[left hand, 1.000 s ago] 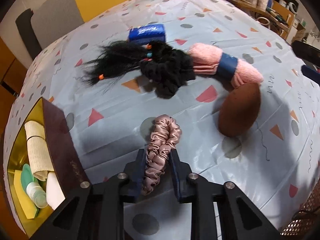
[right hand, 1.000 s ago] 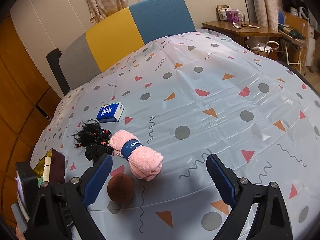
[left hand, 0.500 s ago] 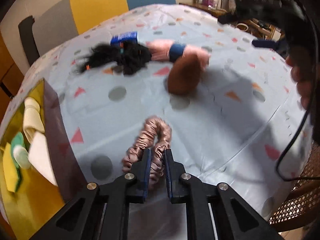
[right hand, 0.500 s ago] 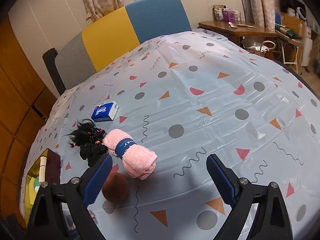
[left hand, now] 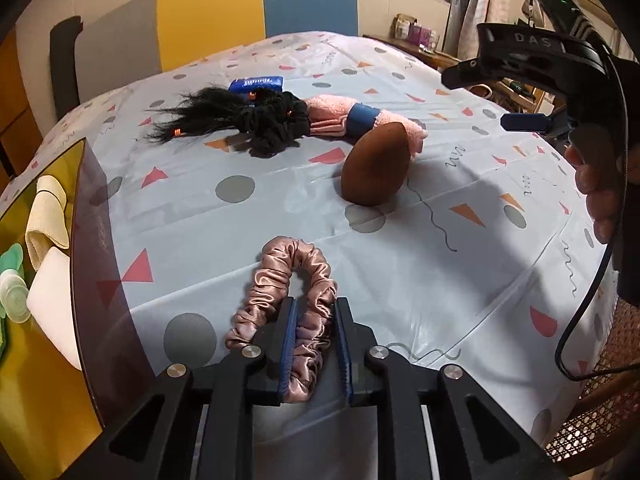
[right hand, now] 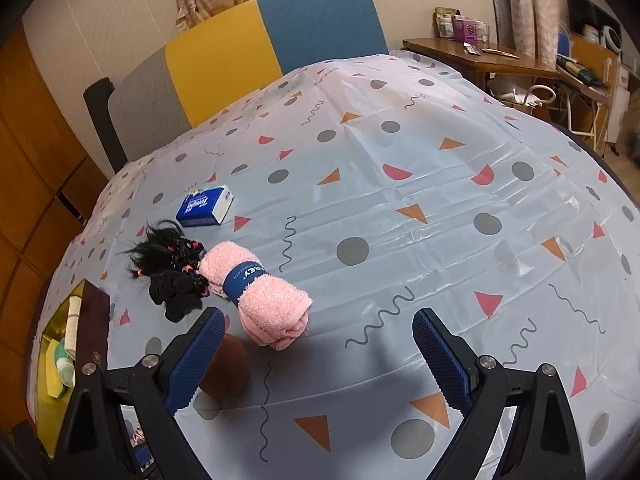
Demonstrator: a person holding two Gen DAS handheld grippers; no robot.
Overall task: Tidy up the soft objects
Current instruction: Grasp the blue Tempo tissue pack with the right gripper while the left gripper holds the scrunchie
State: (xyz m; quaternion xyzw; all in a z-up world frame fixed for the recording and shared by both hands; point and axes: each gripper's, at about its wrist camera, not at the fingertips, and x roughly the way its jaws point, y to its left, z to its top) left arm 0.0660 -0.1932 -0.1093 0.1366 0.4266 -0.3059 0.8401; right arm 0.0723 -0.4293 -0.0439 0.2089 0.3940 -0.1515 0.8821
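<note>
Left gripper (left hand: 314, 312): down low over the counter, its jaws have just been opening a touch, and one side of the pink satin scrunchie (left hand: 280, 276) sits pinched between the blue pads.
Scrunchie: looped out ahead of the fingertips, lying on the patterned tablecloth (left hand: 420, 272), just beside the dark-walled box (left hand: 104, 280).
Box: at the left edge, yellow inside, with a rolled beige cloth (left hand: 48, 212) and a clear-capped small bottle (left hand: 14, 296) in it.
Right gripper (right hand: 316, 356): spread wide, nothing between its pads, hanging above the counter.
Brown sponge (left hand: 376, 168): egg-shaped, resting near the middle, touching the end of the pink rolled towel (right hand: 264, 292).
Towel: wrapped in a blue band, lying on its side.
Black hair ties (right hand: 172, 272): a tangled heap with small coloured beads, right against the towel's far end.
Tissue pack (right hand: 206, 206): blue, flat, just beyond the heap.
Person's hand (left hand: 596, 184): at the right edge of the left view, gripping the other tool's handle.
</note>
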